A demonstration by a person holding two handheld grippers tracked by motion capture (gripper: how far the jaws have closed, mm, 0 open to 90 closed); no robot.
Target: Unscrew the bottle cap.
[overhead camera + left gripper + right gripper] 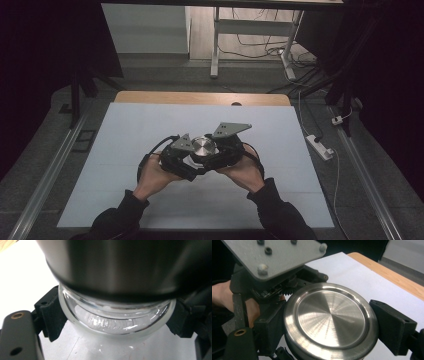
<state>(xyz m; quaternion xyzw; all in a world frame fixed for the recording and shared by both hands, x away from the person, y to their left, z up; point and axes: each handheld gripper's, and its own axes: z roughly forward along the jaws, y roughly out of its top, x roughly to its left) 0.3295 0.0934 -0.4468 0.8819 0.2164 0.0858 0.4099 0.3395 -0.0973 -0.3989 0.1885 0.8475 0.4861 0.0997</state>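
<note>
A clear glass jar [117,320] capped by a round brushed-steel lid [329,320] is held upright over the white-covered table [150,130], near its middle, between both grippers. The left gripper [113,315] is seen clamped on the glass body just under the lid, one black pad on each side. The right gripper [329,322] is seen clamped across the lid's rim, a pad on either side. The lid is thus stacked directly above the glass along the jar's vertical axis, so a twist about that axis is judged to be what comes. The glass is revealed by the left gripper view; the lid's top face is given by the right gripper view.
</note>
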